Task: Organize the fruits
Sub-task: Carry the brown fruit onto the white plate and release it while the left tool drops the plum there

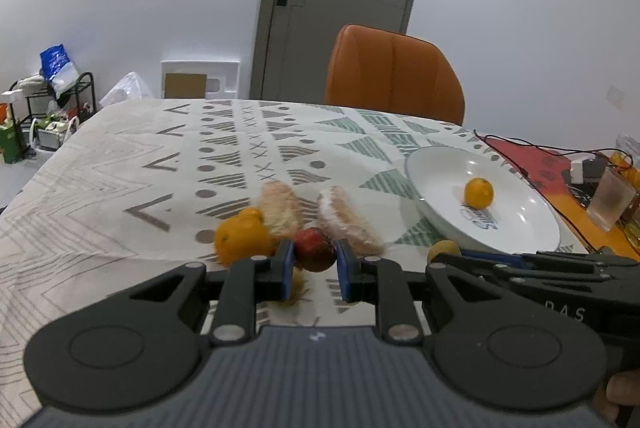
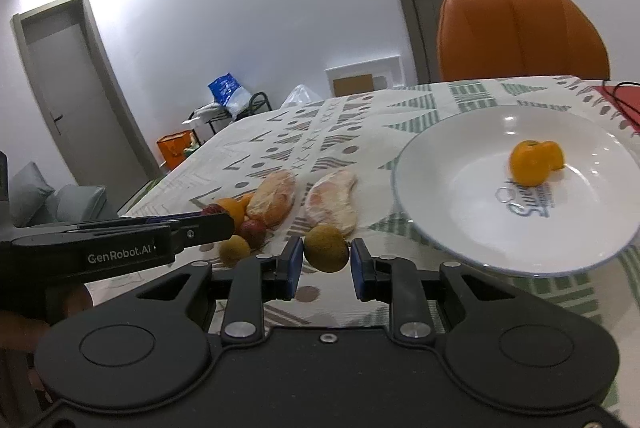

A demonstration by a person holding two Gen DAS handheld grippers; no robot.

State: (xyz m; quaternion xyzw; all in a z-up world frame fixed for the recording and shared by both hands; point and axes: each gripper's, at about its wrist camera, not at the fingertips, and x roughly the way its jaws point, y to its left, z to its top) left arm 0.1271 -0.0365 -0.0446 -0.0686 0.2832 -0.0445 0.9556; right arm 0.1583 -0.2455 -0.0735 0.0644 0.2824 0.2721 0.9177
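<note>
The left gripper (image 1: 316, 260) has its pads clamped on a red fruit (image 1: 316, 248) just above the cloth (image 1: 120, 168). The right gripper (image 2: 326, 260) squeezes a brownish fruit (image 2: 326, 248). At two o'clock, the plate (image 2: 460, 228) holds one orange (image 2: 530, 162).

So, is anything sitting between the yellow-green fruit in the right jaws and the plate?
Nothing visible: only bare tablecloth separates the yellow-green fruit from the white plate. The pomelo segments lie farther back.
</note>
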